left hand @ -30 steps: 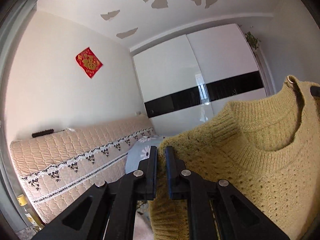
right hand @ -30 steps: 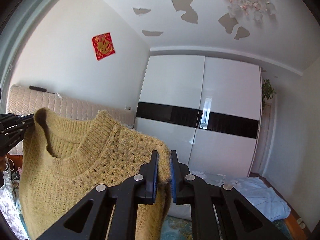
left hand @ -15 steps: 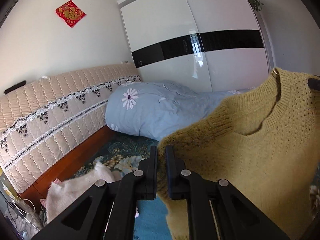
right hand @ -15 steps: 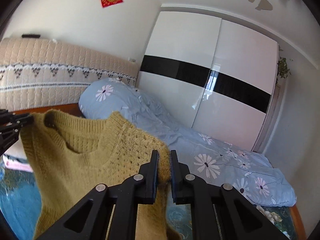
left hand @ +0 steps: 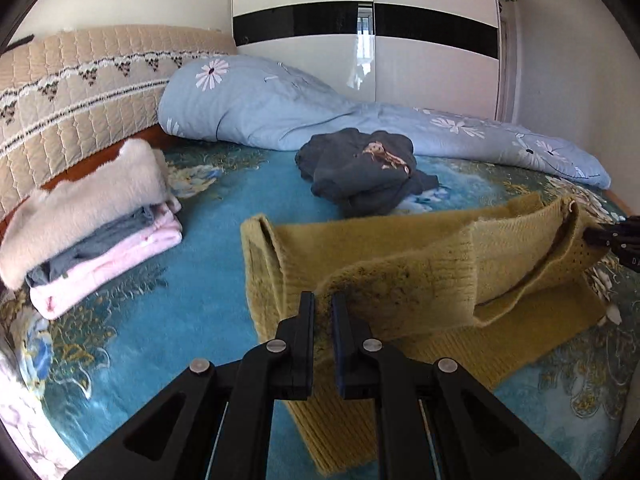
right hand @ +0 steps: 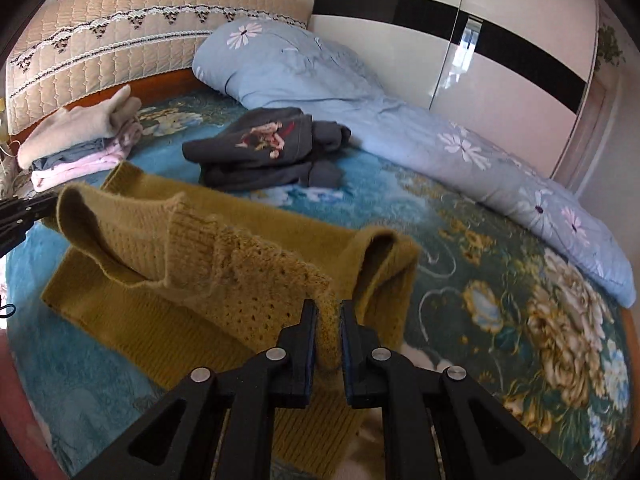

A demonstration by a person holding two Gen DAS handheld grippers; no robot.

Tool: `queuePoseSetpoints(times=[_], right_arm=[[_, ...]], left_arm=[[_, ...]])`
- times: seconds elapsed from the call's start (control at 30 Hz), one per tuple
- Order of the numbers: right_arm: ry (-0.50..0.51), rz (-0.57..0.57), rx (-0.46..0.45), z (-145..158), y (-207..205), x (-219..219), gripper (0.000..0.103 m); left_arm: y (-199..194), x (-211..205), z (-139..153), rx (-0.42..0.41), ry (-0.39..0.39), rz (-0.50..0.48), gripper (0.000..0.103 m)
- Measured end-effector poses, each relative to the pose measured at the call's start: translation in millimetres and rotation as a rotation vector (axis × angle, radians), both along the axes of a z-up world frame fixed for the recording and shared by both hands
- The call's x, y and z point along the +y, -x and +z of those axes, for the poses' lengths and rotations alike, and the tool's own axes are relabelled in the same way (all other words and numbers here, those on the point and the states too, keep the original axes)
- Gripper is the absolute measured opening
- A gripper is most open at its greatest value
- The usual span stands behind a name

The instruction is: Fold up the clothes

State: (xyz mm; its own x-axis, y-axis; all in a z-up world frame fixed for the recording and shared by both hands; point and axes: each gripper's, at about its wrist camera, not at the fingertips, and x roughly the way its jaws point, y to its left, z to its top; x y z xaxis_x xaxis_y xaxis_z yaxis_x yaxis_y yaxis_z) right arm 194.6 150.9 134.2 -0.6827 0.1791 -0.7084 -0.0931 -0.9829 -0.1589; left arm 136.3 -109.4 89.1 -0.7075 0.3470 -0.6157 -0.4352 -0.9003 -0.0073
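Both of your tongs are clamped on the yellow sweater (left hand: 400, 256) — the left gripper (left hand: 323, 312) pinches one shoulder, the right gripper (right hand: 329, 320) the other, knit wedged between the pads. Its hem and lower body already lie on the blue floral bedspread (left hand: 168, 320) toward the near edge, while the collar end sags between your hands just above it. Folding of this piece looks barely begun: it isn't flat yet, sleeves untucked. A folded stack (left hand: 92, 220) sits near the headboard edge, and a dark garment (left hand: 360, 168) (crumpled, likely next) waits mid-bed by the duvet (left hand: 280, 108). It's chunky, open-weave, soft — expect it to slump.
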Motion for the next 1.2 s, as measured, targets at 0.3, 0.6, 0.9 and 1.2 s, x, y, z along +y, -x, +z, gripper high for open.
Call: queuePoseSetpoints(times=[0.3,0.6,0.9,1.2], right_arm=[[0.092,-0.075,-0.033,-8,-36,0,0.021],[0.402,-0.179,-0.068,-23,-55,21,0.026],[0.725,-0.076,-0.038,-30,-61,21,0.034],[0.821,-0.141,-0.07,-48,-42,16,0.045]], left_arm=[[-6,-16,-22,-0.153,-0.043,0.076,0.015],[3,-47,-44,-0.463,-0.329,0.114,0.019],[-3,-58,-58,-0.617,-0.653,0.021,0.036],[1,-48,-73,-0.689,-0.645,0.038,0.041]])
